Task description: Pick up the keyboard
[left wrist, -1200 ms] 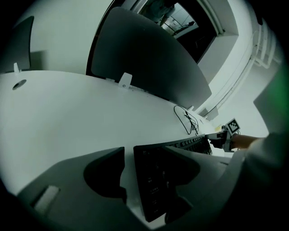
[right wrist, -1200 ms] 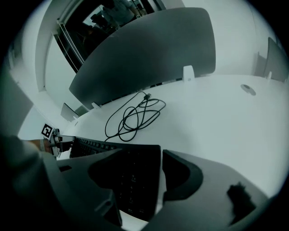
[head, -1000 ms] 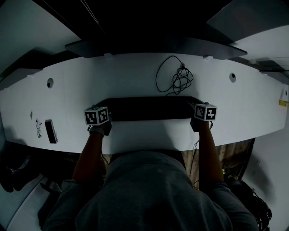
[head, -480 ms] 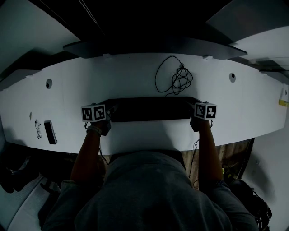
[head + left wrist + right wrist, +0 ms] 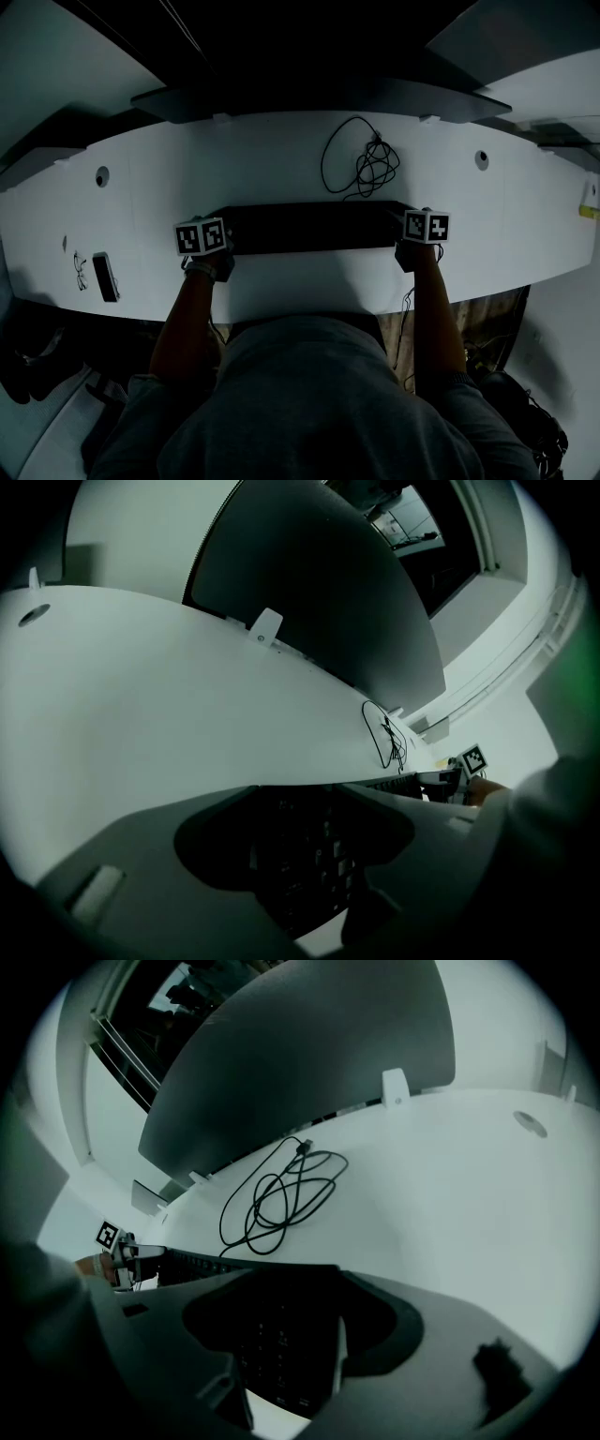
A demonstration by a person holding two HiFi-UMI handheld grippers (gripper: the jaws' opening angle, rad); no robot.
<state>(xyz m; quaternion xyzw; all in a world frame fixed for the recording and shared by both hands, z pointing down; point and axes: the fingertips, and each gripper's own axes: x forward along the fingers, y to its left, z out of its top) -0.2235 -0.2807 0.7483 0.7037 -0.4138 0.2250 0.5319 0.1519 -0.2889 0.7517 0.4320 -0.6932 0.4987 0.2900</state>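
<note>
A long black keyboard (image 5: 314, 227) lies flat on the white desk (image 5: 262, 164), straight ahead of the person. My left gripper (image 5: 227, 244) is at its left end and my right gripper (image 5: 405, 236) at its right end. In the left gripper view the keyboard's left end (image 5: 300, 850) fills the gap of the left gripper (image 5: 307, 874); its jaws have just been closing and rest against it. In the right gripper view the keyboard's right end (image 5: 272, 1335) sits between the jaws of the right gripper (image 5: 281, 1349), which close on it.
A coiled black cable (image 5: 366, 164) lies just behind the keyboard, also seen as the cable (image 5: 281, 1194) in the right gripper view. A dark curved panel (image 5: 309, 94) stands along the desk's back. A small black device (image 5: 105, 274) lies at the near left edge. Two round holes (image 5: 102, 175) pierce the desk.
The left gripper shifted a little to the left along the keyboard's end, then came back to the right. The right gripper and the keyboard kept their places.
</note>
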